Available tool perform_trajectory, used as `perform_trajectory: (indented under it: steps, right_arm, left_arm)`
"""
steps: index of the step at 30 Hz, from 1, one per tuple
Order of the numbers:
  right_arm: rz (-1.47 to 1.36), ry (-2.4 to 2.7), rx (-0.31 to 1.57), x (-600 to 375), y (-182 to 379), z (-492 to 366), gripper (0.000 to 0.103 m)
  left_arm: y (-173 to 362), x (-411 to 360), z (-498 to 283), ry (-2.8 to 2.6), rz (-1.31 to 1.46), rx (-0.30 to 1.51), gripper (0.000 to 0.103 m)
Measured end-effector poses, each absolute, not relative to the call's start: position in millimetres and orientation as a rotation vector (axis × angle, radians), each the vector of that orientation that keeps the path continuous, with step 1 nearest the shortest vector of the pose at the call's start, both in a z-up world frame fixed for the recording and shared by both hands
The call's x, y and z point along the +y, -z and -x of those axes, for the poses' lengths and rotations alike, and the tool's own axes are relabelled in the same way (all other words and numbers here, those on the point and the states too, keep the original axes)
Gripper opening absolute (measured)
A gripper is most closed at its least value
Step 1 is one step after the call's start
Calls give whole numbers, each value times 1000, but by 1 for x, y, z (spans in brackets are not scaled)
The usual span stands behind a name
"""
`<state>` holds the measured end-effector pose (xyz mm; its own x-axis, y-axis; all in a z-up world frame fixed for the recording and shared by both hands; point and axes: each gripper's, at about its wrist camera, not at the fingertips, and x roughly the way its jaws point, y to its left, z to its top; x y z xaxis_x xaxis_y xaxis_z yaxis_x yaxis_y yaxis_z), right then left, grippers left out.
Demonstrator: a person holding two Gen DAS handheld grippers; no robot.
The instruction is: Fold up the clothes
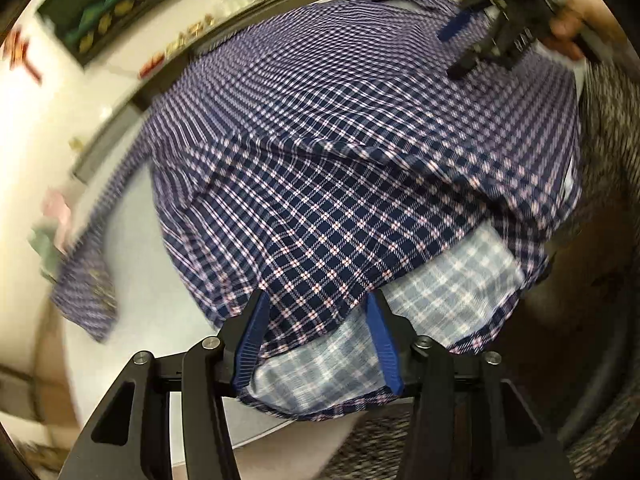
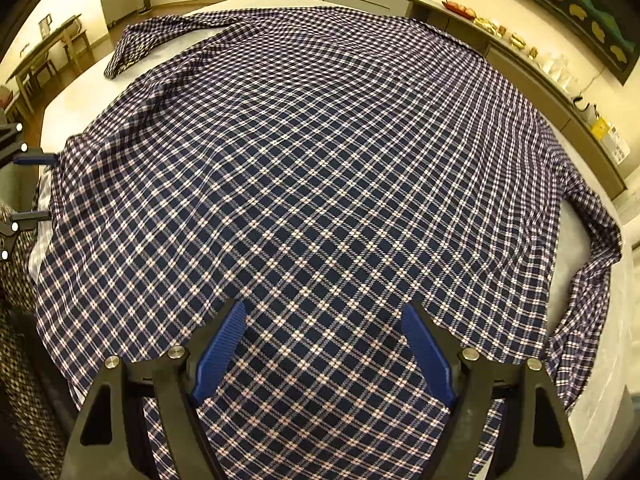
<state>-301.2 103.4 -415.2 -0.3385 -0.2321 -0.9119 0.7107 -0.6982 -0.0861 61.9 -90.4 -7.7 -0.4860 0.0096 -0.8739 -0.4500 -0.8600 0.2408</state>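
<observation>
Ribbed blue fingers (image 2: 428,356) over woven plaid shirt (image 2: 320,168)

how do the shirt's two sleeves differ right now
In the right wrist view, the far sleeve stretches out nearly straight across the table, its cuff near the table's far left edge. The near sleeve bends at the elbow and doubles back along the table's right edge, more crumpled. Both are the same navy check as the shirt, lie unfolded, and neither is held.
</observation>
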Motion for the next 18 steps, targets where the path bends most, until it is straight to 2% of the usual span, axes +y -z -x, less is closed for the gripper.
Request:
perform_trajectory:
  steps: [1,2,3,5,12,18]
  right_arm:
    - [-1304,2070,637,103,414,305,82]
    - [-1305,2069,634,103,414,307,82]
    - [-1304,2068,634,102,414,310,82]
    - [-1302,2066,634,103,413,318,82]
    - [-1353,2041,577,118,400,321,86]
    - [-1386,2033,577,120,391,334,89]
  left_arm:
    - [6,-95,-60,-2403,1426,613,23]
    - [5,-99,-59,-2400,1441,574,18]
    - [1,-101,-59,-2403,1442,559,8]
    - [-13,-102,-65,-2420,1407,556,2]
    - [-60,-118,-125,-2565,1339,586,1]
    - [-52,-124,-135,-2530,1436,686,5]
